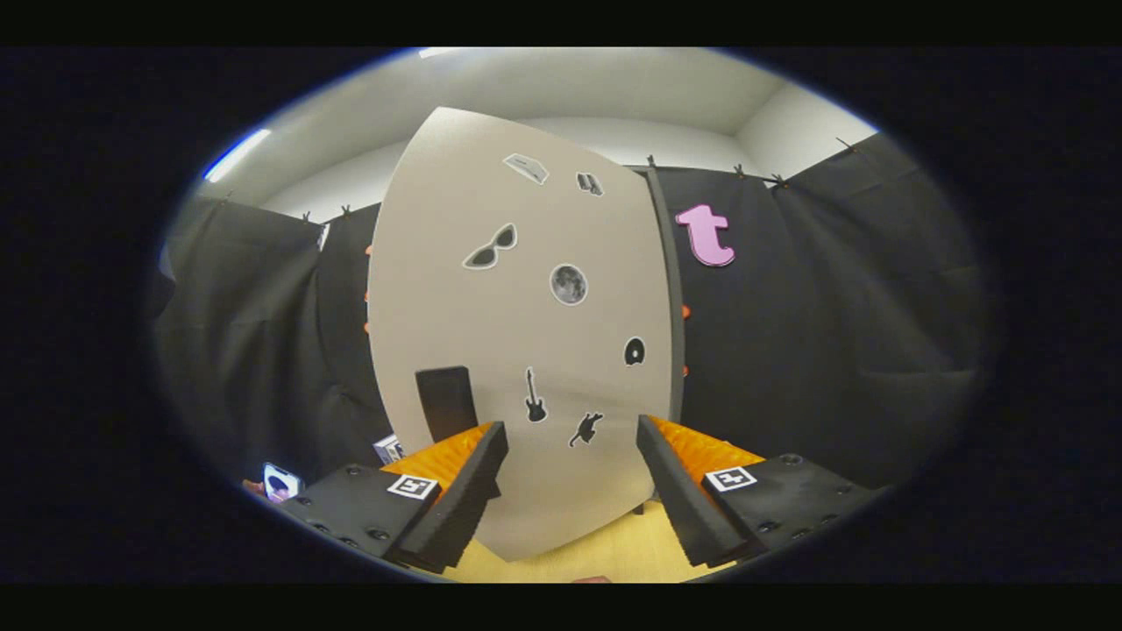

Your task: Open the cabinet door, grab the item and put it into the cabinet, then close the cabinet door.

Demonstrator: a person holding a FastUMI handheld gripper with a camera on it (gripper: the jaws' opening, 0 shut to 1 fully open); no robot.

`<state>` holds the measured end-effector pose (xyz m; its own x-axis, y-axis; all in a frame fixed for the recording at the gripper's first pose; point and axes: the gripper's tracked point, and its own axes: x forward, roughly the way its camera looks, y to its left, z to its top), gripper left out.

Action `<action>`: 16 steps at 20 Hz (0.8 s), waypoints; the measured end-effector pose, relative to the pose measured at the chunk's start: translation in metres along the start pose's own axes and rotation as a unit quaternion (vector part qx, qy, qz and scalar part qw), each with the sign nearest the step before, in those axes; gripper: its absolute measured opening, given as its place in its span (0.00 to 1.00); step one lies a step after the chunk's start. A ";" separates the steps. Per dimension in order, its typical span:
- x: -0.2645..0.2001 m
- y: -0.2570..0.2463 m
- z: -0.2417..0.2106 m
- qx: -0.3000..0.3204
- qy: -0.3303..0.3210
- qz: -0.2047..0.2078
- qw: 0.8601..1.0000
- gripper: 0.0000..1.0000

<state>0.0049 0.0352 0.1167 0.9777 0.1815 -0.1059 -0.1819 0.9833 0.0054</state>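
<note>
A tall beige cabinet (pixel 526 333) stands straight ahead, its door (pixel 561 219) flat to me and covered with several small black stickers. A dark rectangular handle (pixel 445 401) sits low on the door's left side, just beyond my left fingertip. My gripper (pixel 570 443) is open, fingers spread wide apart with nothing between them, close to the lower part of the door. A small item with a printed label (pixel 388 449) peeks out at the cabinet's lower left, partly hidden by my left finger.
The cabinet rests on a light wooden tabletop (pixel 605 556). Black cloth walls (pixel 833 350) hang close behind and to both sides. Another small object (pixel 280 482) lies at the far left, near the table's level.
</note>
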 end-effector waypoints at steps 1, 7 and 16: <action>0.011 0.005 -0.004 0.001 0.002 0.008 1.000 0.96; 0.072 0.033 -0.015 0.010 0.007 0.038 0.999 0.95; 0.142 0.051 -0.024 -0.011 0.017 0.053 0.998 0.95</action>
<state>0.1316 0.1112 0.0778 0.9489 0.2834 -0.1387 -0.2867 0.9580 -0.0040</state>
